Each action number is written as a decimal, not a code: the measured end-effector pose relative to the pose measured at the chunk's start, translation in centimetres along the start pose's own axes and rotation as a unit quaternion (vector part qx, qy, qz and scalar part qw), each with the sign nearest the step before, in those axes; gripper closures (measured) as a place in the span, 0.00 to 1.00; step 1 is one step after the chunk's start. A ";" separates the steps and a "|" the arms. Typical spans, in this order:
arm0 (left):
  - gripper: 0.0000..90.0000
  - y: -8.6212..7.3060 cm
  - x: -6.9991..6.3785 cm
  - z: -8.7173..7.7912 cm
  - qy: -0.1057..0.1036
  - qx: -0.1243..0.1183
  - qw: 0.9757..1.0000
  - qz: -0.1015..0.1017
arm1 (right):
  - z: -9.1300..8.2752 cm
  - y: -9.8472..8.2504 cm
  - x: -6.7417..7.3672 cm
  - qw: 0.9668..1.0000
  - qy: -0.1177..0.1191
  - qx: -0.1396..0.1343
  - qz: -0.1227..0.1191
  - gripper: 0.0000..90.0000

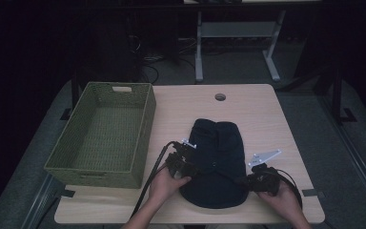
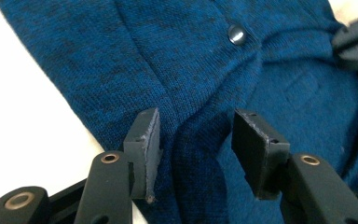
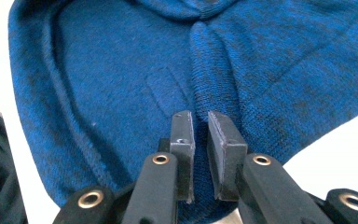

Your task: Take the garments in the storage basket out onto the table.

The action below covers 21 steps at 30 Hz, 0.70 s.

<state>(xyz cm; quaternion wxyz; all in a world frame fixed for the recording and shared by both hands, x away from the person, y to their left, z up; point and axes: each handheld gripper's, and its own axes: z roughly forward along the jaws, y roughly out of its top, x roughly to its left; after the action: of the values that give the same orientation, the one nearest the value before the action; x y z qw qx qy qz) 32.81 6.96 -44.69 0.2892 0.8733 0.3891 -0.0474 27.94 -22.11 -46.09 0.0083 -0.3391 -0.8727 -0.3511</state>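
One wooden table (image 1: 257, 102), bare toward twelve and three o'clock. One green wicker basket (image 1: 100, 136) fills its nine o'clock edge. One blue knit cardigan (image 1: 219, 162) lies centre-near. Left gripper (image 2: 196, 140) at the cardigan's nine o'clock edge, jaws parted over a fold. Right gripper (image 3: 201, 140) at four o'clock, jaws pinched on the knit.

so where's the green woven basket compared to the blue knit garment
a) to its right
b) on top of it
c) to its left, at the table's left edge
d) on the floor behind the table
c: in the high view the green woven basket stands at the left edge of the table, apart from the blue knit garment, which lies spread near the middle in front of the person.
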 end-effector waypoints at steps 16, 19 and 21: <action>0.56 0.2 0.2 -2.0 -0.012 -0.073 0.997 -0.013 | -1.4 3.8 -1.2 1.000 -0.003 -0.014 0.004 0.86; 0.59 0.7 0.8 -1.2 -0.013 -0.077 0.997 -0.017 | -0.2 5.0 -2.1 1.000 -0.007 0.001 0.012 0.89; 0.58 0.8 0.8 -0.9 -0.011 -0.066 0.998 -0.012 | 0.6 5.2 -2.4 1.000 -0.004 0.014 0.011 0.89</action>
<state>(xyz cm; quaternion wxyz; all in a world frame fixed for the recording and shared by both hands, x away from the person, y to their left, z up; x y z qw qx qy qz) 33.74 7.58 -43.80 0.3502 0.8471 0.3983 -0.0343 33.08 -20.41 -44.03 0.0134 -0.3499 -0.8737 -0.3376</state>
